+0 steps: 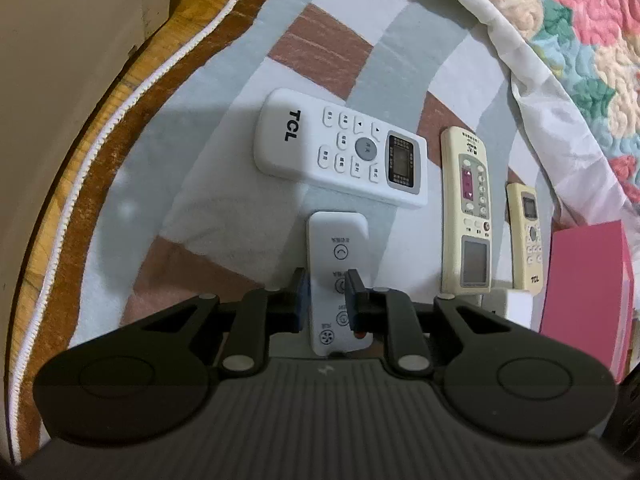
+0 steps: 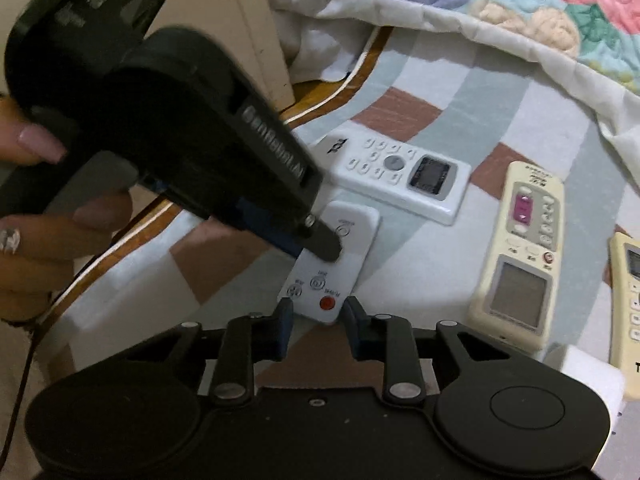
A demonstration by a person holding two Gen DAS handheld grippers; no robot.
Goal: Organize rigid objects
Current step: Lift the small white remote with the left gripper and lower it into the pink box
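Note:
A small white remote [image 1: 338,252] with a red button lies on the checked bed sheet [image 1: 200,200]. My left gripper [image 1: 326,300] is shut on it, its blue pads pressing the long sides near the middle. In the right wrist view, the left gripper comes in from the upper left and one of its fingers [image 2: 326,246] lies across the remote [image 2: 352,232]. My right gripper [image 2: 318,318] is shut on the remote's near end by the red button, one pad at each corner.
A big white TCL remote [image 1: 340,152] lies just beyond, with a long cream remote [image 1: 466,208] and a shorter cream one [image 1: 528,236] to the right. A pink box [image 1: 588,300] and a small white box [image 1: 508,304] stand at the right. Floral quilt [image 1: 580,40] behind; wooden bed edge [image 1: 80,160] left.

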